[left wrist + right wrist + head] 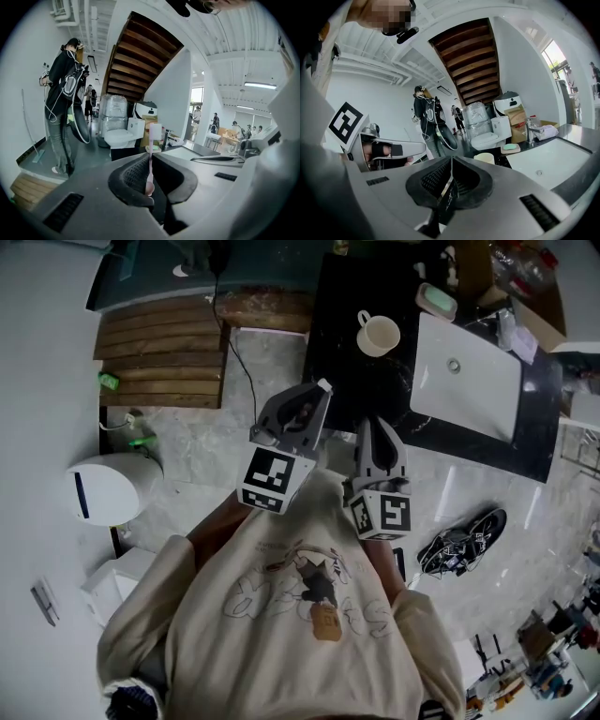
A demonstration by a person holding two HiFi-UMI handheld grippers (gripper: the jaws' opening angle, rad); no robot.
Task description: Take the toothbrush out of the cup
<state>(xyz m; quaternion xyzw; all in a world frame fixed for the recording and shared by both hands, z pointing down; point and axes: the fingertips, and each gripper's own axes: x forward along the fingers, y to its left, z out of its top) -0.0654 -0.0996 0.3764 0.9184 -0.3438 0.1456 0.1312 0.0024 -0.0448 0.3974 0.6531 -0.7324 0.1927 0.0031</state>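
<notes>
While the left tongs [152, 161] are clamping the pink toothbrush [154, 132] upright, well apart from the cup [379, 335] on the table [342, 381], the right tongs [451, 161] are sitting closed, empty.

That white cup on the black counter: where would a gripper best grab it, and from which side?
Probably pinch the near wall of the cup at its rim, one jaw inside, one outside, coming from above on the person's side. It stands upright, mouth open, and its handle points away. The right gripper, shut and empty, is free; the left gripper holds the toothbrush.
</notes>
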